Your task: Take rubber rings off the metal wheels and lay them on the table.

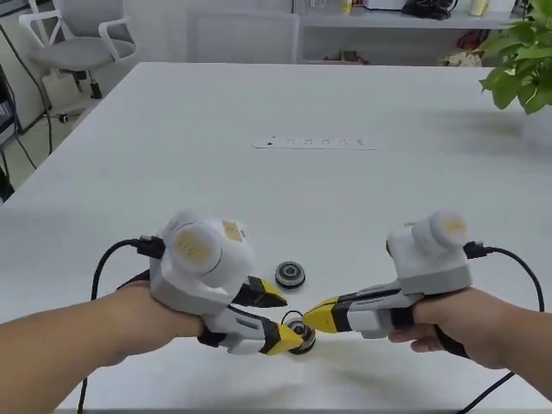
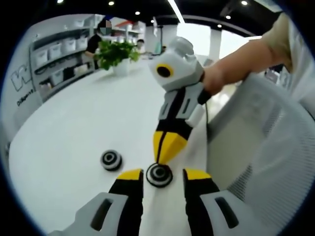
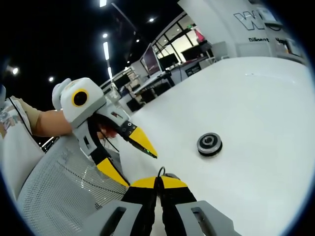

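Head view: wheel (image 1: pixel 299 332) near table (image 1: pixel 345 198) front edge, between left gripper (image 1: pixel 291 320) jaws, apart; right gripper (image 1: pixel 309 317) jaws together on ring (image 3: pixel 161 171). Ring: soft, stretchy, light, likely; take at lifted loop.

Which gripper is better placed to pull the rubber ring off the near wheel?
Right. The right gripper has fingers shut on a thin black loop, likely the rubber ring, at the wheel. The left gripper has open fingers flanking that wheel.

A plant (image 1: pixel 522 65) is sitting at the table's (image 1: pixel 259 95) far right corner; a chair (image 1: pixel 73 39) is standing beyond its far left corner.
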`<state>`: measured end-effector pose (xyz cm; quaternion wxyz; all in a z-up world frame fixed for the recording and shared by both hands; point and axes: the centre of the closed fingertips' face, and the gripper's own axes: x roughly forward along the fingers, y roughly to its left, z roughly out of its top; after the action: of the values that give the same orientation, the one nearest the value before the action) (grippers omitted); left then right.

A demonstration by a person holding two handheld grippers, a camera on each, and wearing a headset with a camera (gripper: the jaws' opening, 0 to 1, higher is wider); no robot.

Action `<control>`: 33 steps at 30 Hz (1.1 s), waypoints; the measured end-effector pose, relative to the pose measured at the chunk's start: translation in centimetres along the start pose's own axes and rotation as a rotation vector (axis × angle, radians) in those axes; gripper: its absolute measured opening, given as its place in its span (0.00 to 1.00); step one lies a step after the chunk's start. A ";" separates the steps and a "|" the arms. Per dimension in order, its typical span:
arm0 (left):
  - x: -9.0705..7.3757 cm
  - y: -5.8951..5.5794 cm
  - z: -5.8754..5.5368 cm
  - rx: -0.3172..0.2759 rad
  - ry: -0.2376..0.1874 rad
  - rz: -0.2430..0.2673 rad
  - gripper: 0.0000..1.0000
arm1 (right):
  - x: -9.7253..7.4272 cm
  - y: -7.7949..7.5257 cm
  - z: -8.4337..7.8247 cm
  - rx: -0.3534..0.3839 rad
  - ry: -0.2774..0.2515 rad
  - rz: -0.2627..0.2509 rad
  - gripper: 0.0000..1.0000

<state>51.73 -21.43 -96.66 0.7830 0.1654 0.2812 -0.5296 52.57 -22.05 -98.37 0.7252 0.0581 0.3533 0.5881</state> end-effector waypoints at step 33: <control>-7.0 3.9 -1.5 -0.091 -0.074 0.125 0.52 | 4.7 1.2 3.1 -0.018 0.014 0.055 0.00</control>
<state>52.96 -13.93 -93.66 0.8310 0.1272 0.2652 -0.4722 53.69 -16.49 -97.52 0.7067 0.0571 0.3512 0.6115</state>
